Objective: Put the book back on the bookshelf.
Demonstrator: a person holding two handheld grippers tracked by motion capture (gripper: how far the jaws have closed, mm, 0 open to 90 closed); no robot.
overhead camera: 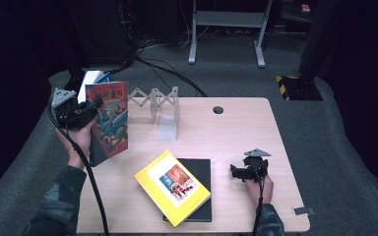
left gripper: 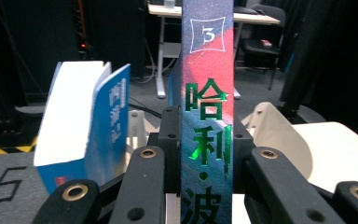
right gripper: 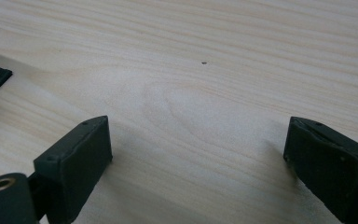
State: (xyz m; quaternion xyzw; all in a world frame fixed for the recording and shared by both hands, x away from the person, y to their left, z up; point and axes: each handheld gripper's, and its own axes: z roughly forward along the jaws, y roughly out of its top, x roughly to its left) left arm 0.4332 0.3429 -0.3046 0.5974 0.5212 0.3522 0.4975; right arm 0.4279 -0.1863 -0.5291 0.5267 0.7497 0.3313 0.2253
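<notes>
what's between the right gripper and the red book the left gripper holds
In the high view, a yellow book on a black book lies between the right gripper and the red book.

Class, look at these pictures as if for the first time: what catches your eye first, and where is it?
First comes the red and blue book, held upright at the table's left edge with the left tool shut on its spine. Next, the bright yellow book lies tilted on a black book near the front middle. To their right, the right tool rests open on bare wood.
</notes>
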